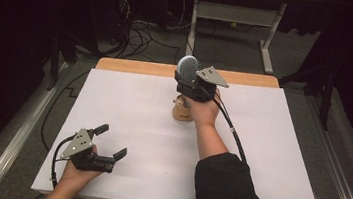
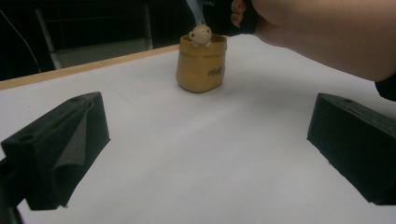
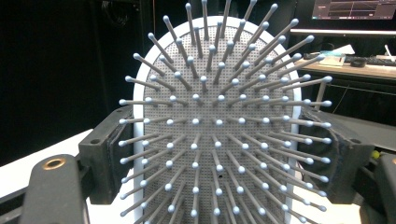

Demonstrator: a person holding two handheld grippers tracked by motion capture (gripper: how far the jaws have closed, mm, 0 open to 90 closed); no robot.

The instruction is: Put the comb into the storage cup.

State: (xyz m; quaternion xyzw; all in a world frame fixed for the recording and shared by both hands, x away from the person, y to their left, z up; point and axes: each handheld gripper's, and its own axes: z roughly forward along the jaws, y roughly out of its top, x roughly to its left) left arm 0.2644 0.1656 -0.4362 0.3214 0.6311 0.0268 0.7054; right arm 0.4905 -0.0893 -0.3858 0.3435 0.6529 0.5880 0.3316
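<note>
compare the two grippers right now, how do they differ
The right gripper is raised over the yellow pot, clamped on a grey hairbrush; the left gripper sits low near the table's front edge, gripping nothing. The right gripper points upward with the hairbrush head above it; the left gripper lies about level, jaws wide apart. Both are black and hand-held.

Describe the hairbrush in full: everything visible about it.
The hairbrush has an oval head with a white rim around a grey, finely perforated pad. Many thin grey bristles with small ball tips stand out from the pad and fan outward. It looks like plastic. The right gripper holds it upright, one black jaw pressed against each side of the head. In the high view the head sticks up above the gripper, over the tan pot near the far side of the table. Its handle is hidden.
</note>
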